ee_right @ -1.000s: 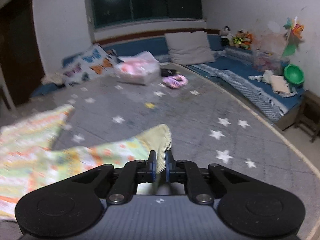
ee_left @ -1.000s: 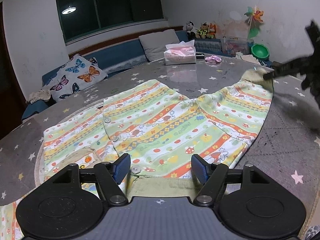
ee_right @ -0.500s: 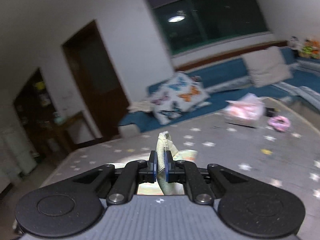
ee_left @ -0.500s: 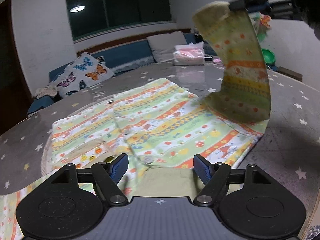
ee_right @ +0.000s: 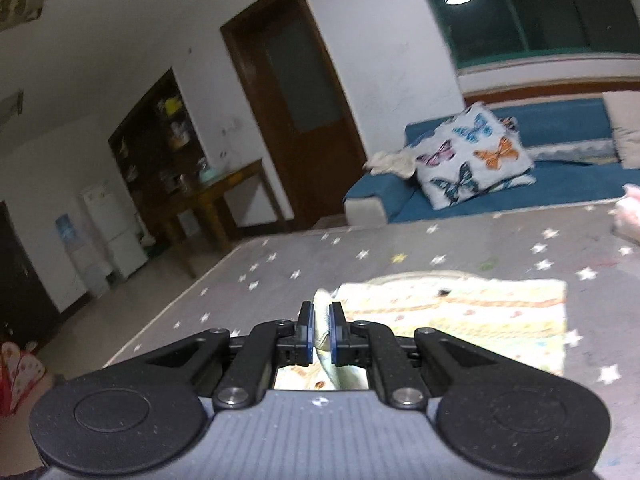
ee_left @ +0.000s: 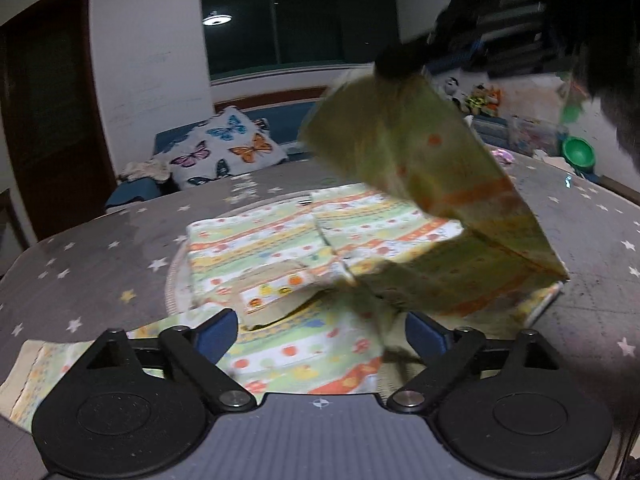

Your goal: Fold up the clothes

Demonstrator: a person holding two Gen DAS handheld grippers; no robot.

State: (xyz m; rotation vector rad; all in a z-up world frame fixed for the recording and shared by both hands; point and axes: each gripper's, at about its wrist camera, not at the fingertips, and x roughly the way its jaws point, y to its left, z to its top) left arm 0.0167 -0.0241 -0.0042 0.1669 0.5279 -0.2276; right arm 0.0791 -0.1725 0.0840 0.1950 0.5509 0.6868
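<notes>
R tool (ee_right: 320, 330) clenched on striped garment (ee_left: 280, 248) sleeve edge, lifted; L tool (ee_left: 322, 332) spread wide, holding nothing.

Black linkage arms, blue jaws, silver screws, ribbed grey body

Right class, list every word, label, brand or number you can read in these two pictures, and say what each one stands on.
No text can be read in either view.
Striped garment: printed pictures only; any lettering is too blurred to read.
Star-patterned table cover: stars, no words.
Butterfly pillow: butterflies, no words.
Left tool and right tool: only a small crosshair mark on each body, no letters.
</notes>
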